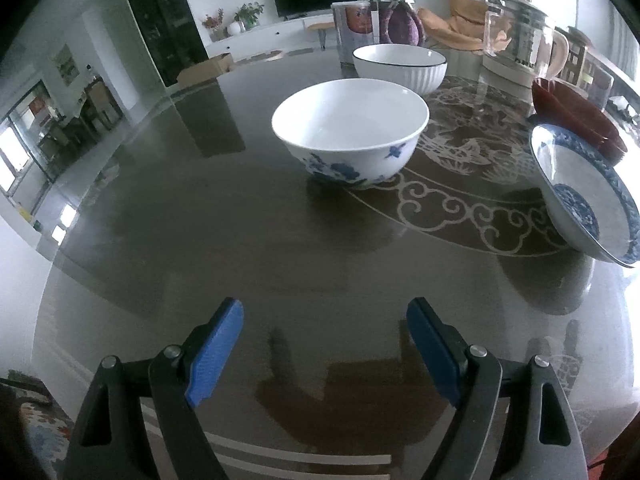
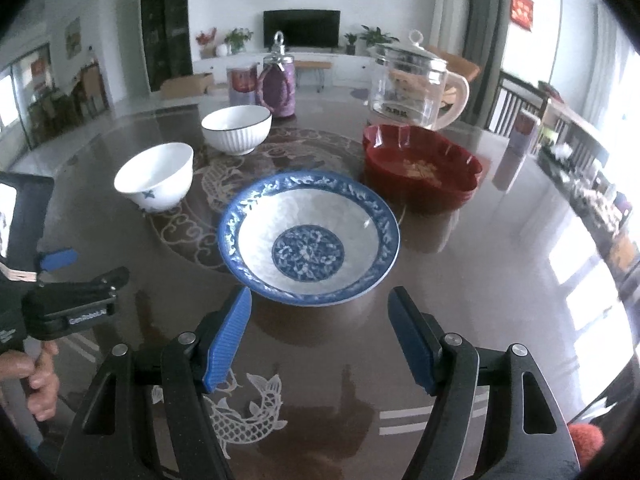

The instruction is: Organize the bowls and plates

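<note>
- The blue-rimmed bowl [image 2: 309, 237] sits upright on the bench [image 2: 460, 300], mouth up, round with no long axis, just ahead of the right tongs [image 2: 320, 316].
- Right tongs: blue pads spread wide, grasping nothing, bowl rim near but apart from them.
- Left tongs [image 1: 325, 320] likewise released, hovering above bare bench [image 1: 200, 240], with the floral white bowl [image 1: 350, 130] well ahead.
- Behind it stands the ribbed white bowl [image 1: 400, 67], also mouth up.
- The left view catches only a tilted-looking edge of the blue-rimmed bowl [image 1: 588, 196] at far right.
- Only the right view shows the red scalloped dish [image 2: 422, 166] whole, the glass kettle [image 2: 416, 88] behind it, and the hand [image 2: 38, 376] gripping the left tool.
</note>
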`<action>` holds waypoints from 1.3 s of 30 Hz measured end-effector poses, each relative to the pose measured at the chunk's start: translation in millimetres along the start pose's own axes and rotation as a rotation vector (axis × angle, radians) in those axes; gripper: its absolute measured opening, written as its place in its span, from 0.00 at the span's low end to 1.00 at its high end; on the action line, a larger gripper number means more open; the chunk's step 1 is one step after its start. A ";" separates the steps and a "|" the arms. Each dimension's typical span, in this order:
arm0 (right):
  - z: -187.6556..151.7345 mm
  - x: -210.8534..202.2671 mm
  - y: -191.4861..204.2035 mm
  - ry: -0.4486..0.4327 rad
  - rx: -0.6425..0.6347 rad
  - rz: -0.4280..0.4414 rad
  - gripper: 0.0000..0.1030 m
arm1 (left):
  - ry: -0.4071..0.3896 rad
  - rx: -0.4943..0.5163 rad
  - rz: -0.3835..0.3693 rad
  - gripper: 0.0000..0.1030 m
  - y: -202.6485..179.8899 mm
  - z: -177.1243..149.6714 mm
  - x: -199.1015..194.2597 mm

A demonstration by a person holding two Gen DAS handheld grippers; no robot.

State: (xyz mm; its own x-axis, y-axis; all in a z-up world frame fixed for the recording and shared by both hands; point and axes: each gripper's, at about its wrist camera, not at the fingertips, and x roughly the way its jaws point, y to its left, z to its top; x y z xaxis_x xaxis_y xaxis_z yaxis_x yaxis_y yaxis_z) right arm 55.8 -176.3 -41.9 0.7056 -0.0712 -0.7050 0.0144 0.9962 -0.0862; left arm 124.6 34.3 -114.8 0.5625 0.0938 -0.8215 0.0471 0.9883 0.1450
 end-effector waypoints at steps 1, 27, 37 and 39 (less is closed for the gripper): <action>2.0 0.3 4.2 0.002 -0.022 -0.031 0.72 | 0.001 -0.001 0.002 0.81 1.2 0.1 0.3; 34.9 15.9 21.9 0.126 -0.124 -0.205 0.72 | 0.016 -0.014 0.018 0.81 16.5 1.3 -2.6; 32.4 18.9 18.7 0.138 -0.127 -0.208 0.72 | 0.017 -0.003 0.031 0.81 13.9 2.2 -3.6; 31.2 19.5 18.3 0.141 -0.126 -0.207 0.72 | 0.013 0.001 0.034 0.81 13.7 3.3 -5.1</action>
State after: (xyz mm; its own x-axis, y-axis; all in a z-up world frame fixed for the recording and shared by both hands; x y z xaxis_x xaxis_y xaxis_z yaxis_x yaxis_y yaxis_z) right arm 91.9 -157.9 -35.2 0.5914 -0.2880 -0.7532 0.0536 0.9460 -0.3196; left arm 125.0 47.0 -106.7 0.5528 0.1294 -0.8232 0.0285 0.9844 0.1738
